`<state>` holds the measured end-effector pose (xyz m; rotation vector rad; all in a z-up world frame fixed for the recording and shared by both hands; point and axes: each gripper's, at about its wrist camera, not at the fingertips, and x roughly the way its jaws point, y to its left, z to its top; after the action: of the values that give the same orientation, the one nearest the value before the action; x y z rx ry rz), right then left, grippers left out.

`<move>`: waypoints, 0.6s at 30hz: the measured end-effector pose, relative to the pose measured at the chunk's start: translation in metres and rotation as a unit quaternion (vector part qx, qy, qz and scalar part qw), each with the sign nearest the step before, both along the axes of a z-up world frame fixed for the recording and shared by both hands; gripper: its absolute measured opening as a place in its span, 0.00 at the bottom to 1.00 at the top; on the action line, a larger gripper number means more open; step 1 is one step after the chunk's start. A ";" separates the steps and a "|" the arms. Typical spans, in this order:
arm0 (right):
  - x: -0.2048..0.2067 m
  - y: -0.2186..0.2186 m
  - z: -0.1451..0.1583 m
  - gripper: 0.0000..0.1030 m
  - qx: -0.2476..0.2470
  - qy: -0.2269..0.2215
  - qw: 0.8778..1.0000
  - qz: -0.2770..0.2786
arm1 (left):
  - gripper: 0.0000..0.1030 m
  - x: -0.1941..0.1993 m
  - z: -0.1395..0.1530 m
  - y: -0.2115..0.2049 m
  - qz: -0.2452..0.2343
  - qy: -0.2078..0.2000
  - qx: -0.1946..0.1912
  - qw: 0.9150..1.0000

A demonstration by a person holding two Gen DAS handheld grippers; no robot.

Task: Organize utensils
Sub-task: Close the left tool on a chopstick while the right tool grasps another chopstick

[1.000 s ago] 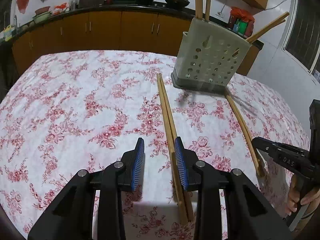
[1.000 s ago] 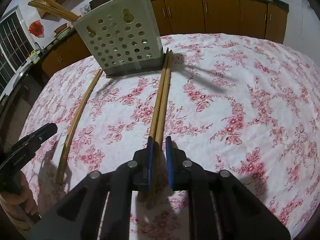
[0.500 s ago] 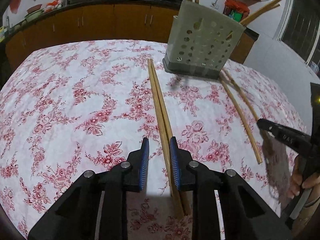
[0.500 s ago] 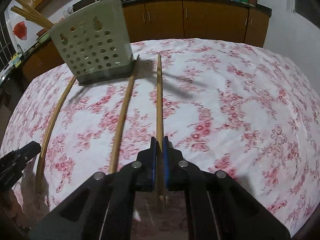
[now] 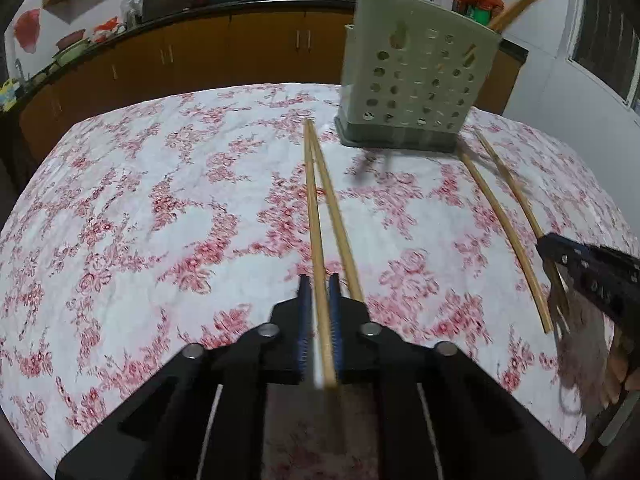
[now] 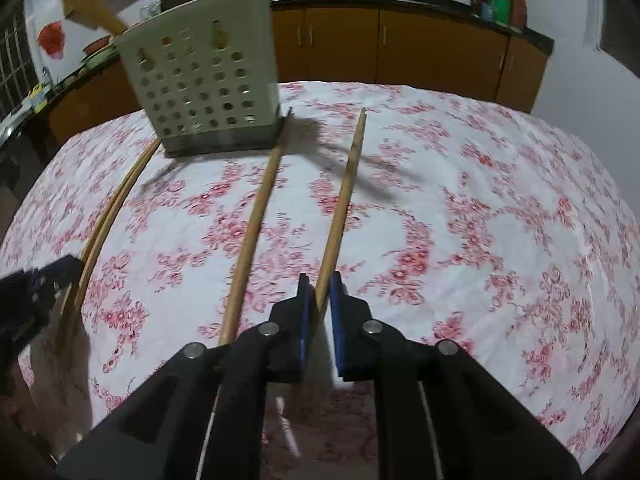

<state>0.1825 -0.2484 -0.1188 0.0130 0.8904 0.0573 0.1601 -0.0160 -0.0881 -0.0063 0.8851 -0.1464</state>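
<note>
Wooden chopsticks lie on a table with a red floral cloth. My left gripper (image 5: 319, 280) is shut on one chopstick (image 5: 314, 216), whose tip points toward the perforated grey utensil holder (image 5: 416, 80); a second chopstick (image 5: 334, 212) lies just right of it. My right gripper (image 6: 320, 280) is shut on another chopstick (image 6: 344, 192), lifted and pointing right of the holder (image 6: 200, 76). A loose chopstick (image 6: 256, 220) lies to its left. The holder has several chopsticks standing in it.
Two more chopsticks (image 5: 500, 216) lie right of the holder in the left wrist view, near the other gripper (image 5: 588, 268). They show at the left in the right wrist view (image 6: 116, 208). Wooden cabinets (image 5: 200, 52) and a counter with pans stand behind the table.
The left gripper has closed onto one chopstick of its pair. The right gripper, shut on its chopstick, has swung it further right, away from its partner.
</note>
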 end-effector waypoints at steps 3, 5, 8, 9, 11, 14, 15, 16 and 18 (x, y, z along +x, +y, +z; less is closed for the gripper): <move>0.003 -0.002 0.000 0.08 -0.010 -0.004 1.000 -0.006 | 0.07 0.008 0.001 0.016 0.022 0.001 0.002 1.000; 0.006 -0.009 0.000 0.08 -0.019 -0.009 0.999 -0.025 | 0.07 0.013 0.001 0.031 0.041 0.000 0.002 0.999; 0.009 -0.023 0.000 0.08 -0.020 -0.015 0.999 -0.048 | 0.07 0.016 0.001 0.047 0.059 0.001 -0.002 0.998; 0.009 -0.025 0.000 0.08 -0.019 -0.016 0.998 -0.051 | 0.07 0.017 0.000 0.051 0.061 0.000 -0.005 0.998; 0.008 -0.027 -0.001 0.08 -0.017 -0.020 0.998 -0.053 | 0.08 0.016 0.000 0.052 0.061 0.000 -0.011 0.998; 0.007 -0.026 -0.002 0.09 -0.021 -0.020 0.998 -0.051 | 0.08 0.018 0.000 0.050 0.061 0.000 -0.007 0.998; 0.007 -0.027 -0.002 0.09 -0.021 -0.020 0.998 -0.051 | 0.08 0.018 0.000 0.051 0.061 0.000 -0.010 0.998; 0.007 -0.026 -0.001 0.09 -0.020 -0.020 0.998 -0.051 | 0.08 0.018 0.000 0.052 0.061 0.000 -0.013 0.998; 0.007 -0.026 -0.001 0.09 -0.018 -0.020 0.998 -0.051 | 0.08 0.017 -0.001 0.055 0.061 0.000 -0.025 0.998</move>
<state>0.1899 -0.2744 -0.1202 0.0245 0.8489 -0.0542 0.1775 0.0395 -0.0887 -0.1064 0.8792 -0.0533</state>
